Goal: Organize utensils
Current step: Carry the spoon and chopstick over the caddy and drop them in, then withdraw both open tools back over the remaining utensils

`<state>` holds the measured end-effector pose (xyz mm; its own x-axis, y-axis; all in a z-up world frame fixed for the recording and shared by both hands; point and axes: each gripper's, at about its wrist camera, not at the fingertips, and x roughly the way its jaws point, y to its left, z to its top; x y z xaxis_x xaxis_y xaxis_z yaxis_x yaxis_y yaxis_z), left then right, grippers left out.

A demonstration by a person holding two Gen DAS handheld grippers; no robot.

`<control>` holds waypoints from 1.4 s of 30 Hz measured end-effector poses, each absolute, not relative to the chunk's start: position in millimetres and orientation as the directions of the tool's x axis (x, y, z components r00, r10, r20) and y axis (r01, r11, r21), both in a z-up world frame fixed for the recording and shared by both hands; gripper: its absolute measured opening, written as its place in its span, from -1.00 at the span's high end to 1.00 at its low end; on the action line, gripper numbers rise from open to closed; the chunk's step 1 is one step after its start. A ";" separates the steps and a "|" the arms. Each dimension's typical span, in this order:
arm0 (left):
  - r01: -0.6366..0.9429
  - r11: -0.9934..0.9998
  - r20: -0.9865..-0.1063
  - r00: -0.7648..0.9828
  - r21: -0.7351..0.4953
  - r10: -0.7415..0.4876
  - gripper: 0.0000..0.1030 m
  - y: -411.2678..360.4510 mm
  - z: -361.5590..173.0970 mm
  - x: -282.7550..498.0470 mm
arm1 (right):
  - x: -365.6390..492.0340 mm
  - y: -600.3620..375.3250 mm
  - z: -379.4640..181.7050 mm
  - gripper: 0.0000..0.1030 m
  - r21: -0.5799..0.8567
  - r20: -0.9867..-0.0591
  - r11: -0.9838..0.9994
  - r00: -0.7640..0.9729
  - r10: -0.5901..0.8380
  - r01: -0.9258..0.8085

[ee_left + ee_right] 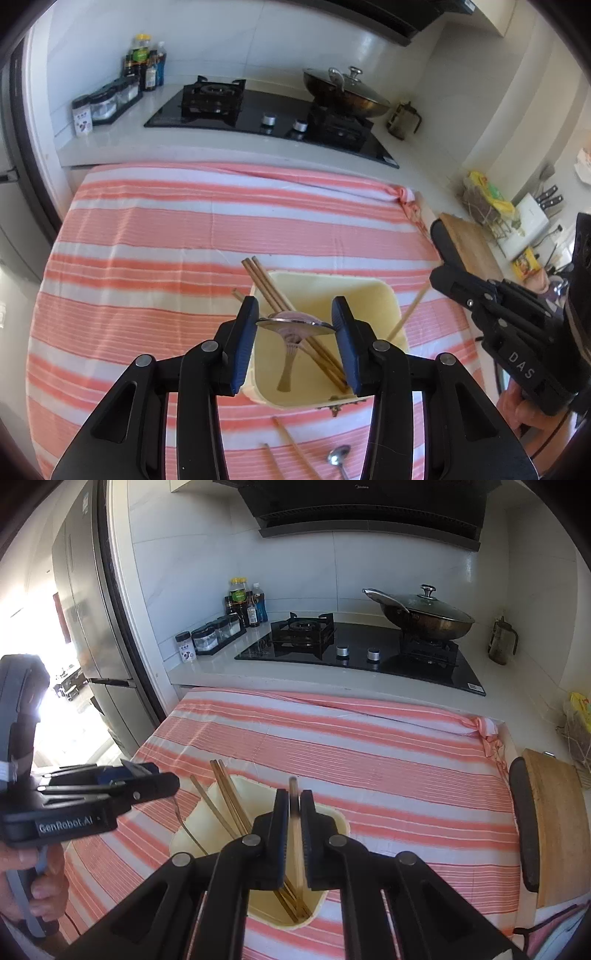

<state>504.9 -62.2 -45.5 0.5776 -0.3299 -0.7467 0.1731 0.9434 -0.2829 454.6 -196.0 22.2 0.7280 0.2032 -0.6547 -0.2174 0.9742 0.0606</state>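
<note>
Chopsticks [291, 448] and spoon [338, 456] lie beside holder [391, 295].

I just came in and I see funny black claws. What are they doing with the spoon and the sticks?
A person is tidying utensils into a cream holder on the striped cloth. The left gripper, its jaws apart, has a metal spoon between its pads, handle hanging down into the holder. The right gripper is pinching one chopstick above the holder. A few chopsticks are already inside. Another spoon and more chopsticks are waiting on the cloth.
</note>
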 end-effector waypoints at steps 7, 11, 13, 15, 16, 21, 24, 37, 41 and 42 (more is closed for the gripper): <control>0.259 0.939 -0.697 0.631 -0.224 -0.341 -0.57 -45.4 -39.2 441.2 | 404.6 -221.1 31.1 0.36 0.162 -0.524 0.966 0.812 0.257 -0.201; 0.295 0.945 -0.716 0.630 -0.139 -0.302 -0.77 -27.9 -74.7 368.9 | 345.0 -245.3 9.0 0.26 0.126 -0.541 0.973 0.809 0.229 -0.191; 0.280 0.949 -0.737 0.609 -0.146 -0.293 -0.78 -21.0 -103.9 339.1 | 309.9 -255.5 -16.3 0.24 0.094 -0.570 0.982 0.800 0.190 -0.166; 0.245 0.956 -0.757 0.591 -0.163 -0.280 -0.78 -17.2 -134.7 314.2 | 275.8 -263.0 -48.3 0.24 0.053 -0.600 0.991 0.789 0.131 -0.124; 0.227 0.959 -0.763 0.585 -0.172 -0.275 -0.78 -16.5 -147.7 304.4 | 259.7 -266.7 -66.3 0.24 0.040 -0.620 0.994 0.778 0.101 -0.098; 0.162 0.969 -0.765 0.596 -0.185 -0.246 -0.78 -21.1 -189.5 286.0 | 206.3 -281.6 -138.2 0.24 0.070 -0.697 0.997 0.716 0.033 0.022; 0.134 0.981 -0.764 0.616 -0.141 -0.194 -0.78 -26.9 -202.4 291.8 | 196.2 -286.0 -161.2 0.24 0.066 -0.720 0.996 0.694 0.003 0.064; 0.075 0.989 -0.773 0.616 -0.130 -0.148 -0.78 -19.8 -228.9 292.5 | 189.5 -286.6 -177.8 0.24 0.086 -0.723 0.991 0.691 -0.012 0.107; 0.073 0.990 -0.774 0.618 -0.121 -0.140 -0.78 -22.1 -229.0 292.2 | 193.1 -285.2 -179.0 0.24 0.079 -0.720 0.991 0.694 -0.018 0.107; 0.071 0.990 -0.774 0.618 -0.121 -0.138 -0.78 -22.0 -229.1 291.5 | 193.5 -285.9 -179.4 0.24 0.083 -0.717 0.990 0.697 -0.019 0.112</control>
